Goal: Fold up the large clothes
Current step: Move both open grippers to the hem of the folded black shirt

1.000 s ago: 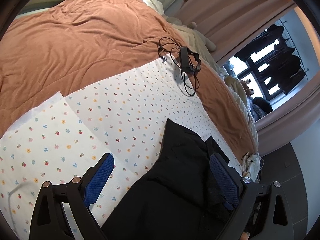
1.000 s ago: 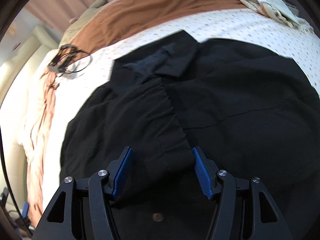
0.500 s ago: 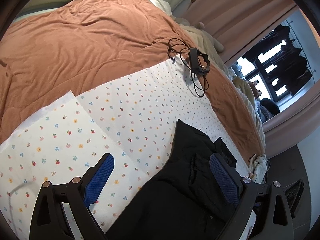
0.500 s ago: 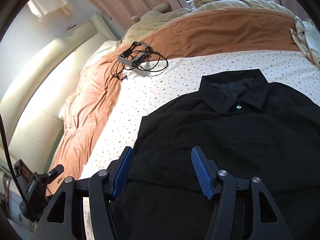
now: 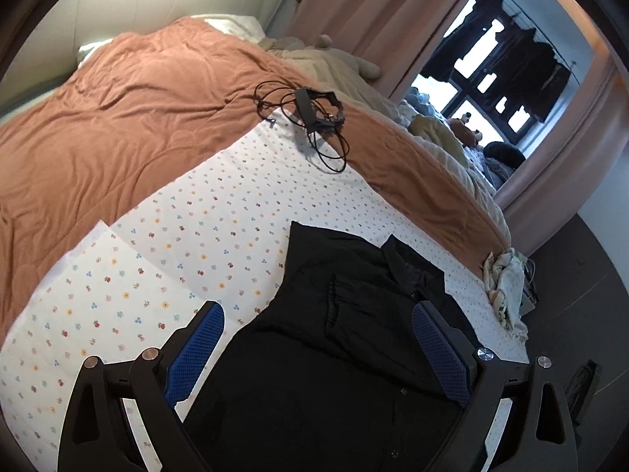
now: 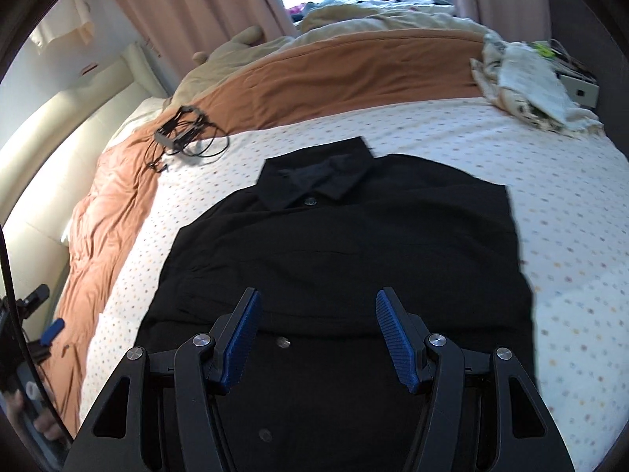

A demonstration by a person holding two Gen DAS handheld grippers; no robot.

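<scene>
Hovering, both grippers [image 5: 316, 348] [image 6: 316, 336] seemingly empty above black shirt [image 6: 354, 244].

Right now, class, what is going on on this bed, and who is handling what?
A person is folding a black shirt with two hand-held grippers. The shirt lies flat on a flowered sheet spread over a brown blanket, collar away from the cameras and its sides apparently folded in. The left gripper and right gripper both hover open above the shirt, holding nothing. A black cable bundle lies at the sheet's far edge.

both the left gripper [image 5: 316, 340] and right gripper [image 6: 316, 338] hang open, empty, angled downward.
</scene>
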